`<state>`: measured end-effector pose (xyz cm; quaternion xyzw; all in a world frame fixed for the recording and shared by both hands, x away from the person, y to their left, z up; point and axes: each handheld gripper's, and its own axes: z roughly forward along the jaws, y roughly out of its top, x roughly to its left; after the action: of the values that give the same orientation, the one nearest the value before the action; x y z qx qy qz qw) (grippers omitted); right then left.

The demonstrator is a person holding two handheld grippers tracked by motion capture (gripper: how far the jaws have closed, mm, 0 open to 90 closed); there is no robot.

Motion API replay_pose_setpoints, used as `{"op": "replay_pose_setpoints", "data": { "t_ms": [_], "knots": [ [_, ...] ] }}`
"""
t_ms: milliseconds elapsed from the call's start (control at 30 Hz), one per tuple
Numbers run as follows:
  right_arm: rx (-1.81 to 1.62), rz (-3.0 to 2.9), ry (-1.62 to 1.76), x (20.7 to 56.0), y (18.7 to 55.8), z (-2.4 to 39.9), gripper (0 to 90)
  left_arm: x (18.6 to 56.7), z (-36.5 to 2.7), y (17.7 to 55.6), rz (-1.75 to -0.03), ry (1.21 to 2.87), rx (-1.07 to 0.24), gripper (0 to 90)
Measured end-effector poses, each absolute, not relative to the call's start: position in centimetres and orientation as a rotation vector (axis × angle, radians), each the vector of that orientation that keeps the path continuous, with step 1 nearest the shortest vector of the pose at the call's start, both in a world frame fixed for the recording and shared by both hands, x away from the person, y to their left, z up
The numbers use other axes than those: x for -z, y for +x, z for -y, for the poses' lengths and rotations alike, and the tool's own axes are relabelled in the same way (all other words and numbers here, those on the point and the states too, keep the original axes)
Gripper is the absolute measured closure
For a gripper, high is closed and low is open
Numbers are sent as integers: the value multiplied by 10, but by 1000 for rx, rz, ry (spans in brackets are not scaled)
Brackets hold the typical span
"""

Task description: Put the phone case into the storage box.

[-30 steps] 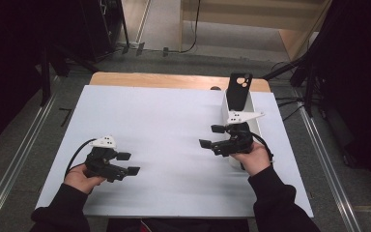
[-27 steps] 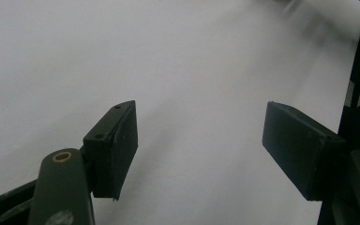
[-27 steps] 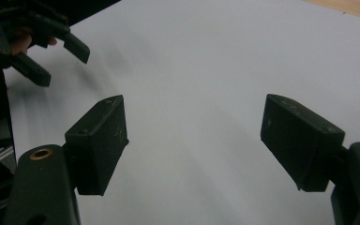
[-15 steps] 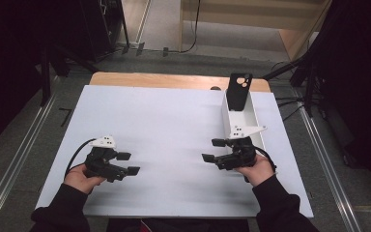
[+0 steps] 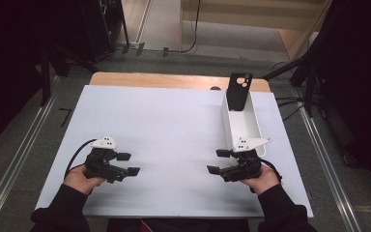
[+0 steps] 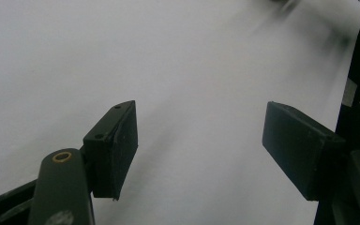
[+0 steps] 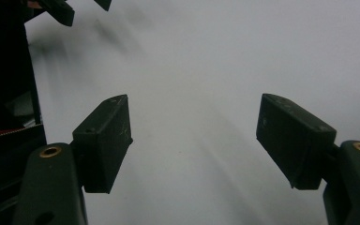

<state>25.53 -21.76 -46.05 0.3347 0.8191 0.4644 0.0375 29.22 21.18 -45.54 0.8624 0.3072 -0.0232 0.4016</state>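
Observation:
My left gripper (image 5: 128,163) rests low over the near left part of the white table top (image 5: 174,121), jaws pointing right and open with nothing between them. In the left gripper view the left gripper (image 6: 199,140) has bare white surface between its pads. My right gripper (image 5: 217,161) sits at the near right, jaws pointing left and open. Nothing lies between the jaws of the right gripper (image 7: 194,140) in its own view, and the left gripper's jaw tips (image 7: 61,9) appear at that view's top left.
A narrow white bin (image 5: 244,126) lies along the right side of the table, just beyond my right hand. A black phone case (image 5: 239,91) stands upright in its far end. A strip of wooden table (image 5: 164,79) borders the far edge.
My right hand has drawn back toward the near edge and sunk lower, away from the white bin's near end. The left hand has stayed put.

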Motion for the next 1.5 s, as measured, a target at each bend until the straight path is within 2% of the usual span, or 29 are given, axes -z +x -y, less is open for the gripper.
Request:
{"op": "replay_pose_setpoints", "data": {
  "t_ms": [800,1500],
  "knots": [
    [-1321,-2542,1052,480,224,244,250,456,-217,287,-778,2178,59,268],
    [-1283,-2543,1067,488,223,252,249,457,-216,287,-767,2197,61,268]
  ]
}}
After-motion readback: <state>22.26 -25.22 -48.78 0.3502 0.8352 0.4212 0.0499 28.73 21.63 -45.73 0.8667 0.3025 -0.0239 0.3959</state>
